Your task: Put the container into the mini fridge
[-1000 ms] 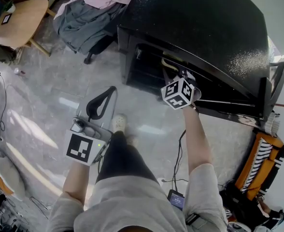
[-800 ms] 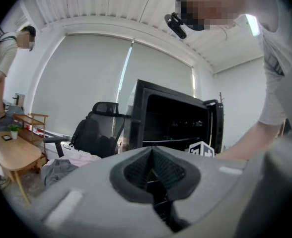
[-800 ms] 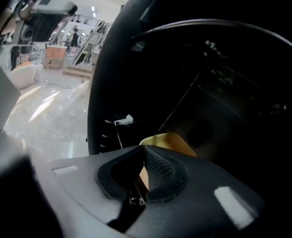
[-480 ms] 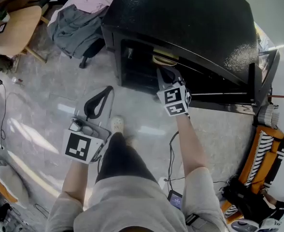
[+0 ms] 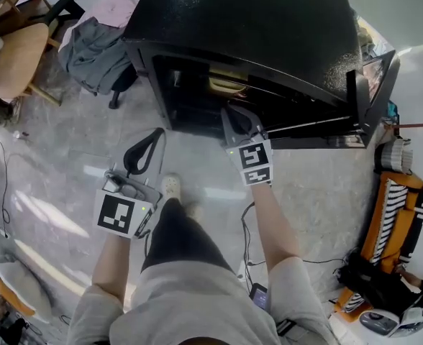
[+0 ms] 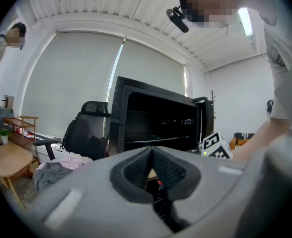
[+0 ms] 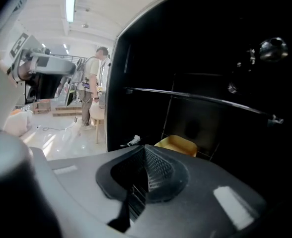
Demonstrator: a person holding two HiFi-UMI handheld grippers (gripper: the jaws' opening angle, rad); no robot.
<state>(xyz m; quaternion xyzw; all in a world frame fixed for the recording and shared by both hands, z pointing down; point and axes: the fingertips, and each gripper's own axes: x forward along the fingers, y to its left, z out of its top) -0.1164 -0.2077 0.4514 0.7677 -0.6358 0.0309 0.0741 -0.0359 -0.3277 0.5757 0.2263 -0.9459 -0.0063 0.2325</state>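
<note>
The black mini fridge (image 5: 255,20) stands open, its door (image 5: 373,85) swung out to the right. A yellow container (image 5: 226,86) rests on a shelf inside; in the right gripper view the container (image 7: 178,144) lies just beyond the jaws, under a wire shelf (image 7: 200,99). My right gripper (image 5: 233,115) is at the fridge mouth, shut and holding nothing, apart from the container. My left gripper (image 5: 154,136) hangs lower left over the floor, shut and holding nothing. In the left gripper view the fridge (image 6: 156,125) is ahead.
An office chair draped with clothes (image 5: 89,45) and a wooden table (image 5: 17,52) stand left of the fridge. An orange bag (image 5: 395,214) and cables (image 5: 251,228) lie on the floor at right. A person (image 7: 92,83) stands far off.
My right gripper has drawn back from inside the fridge opening towards me. The yellow container stays on the shelf. The left gripper has barely moved.
</note>
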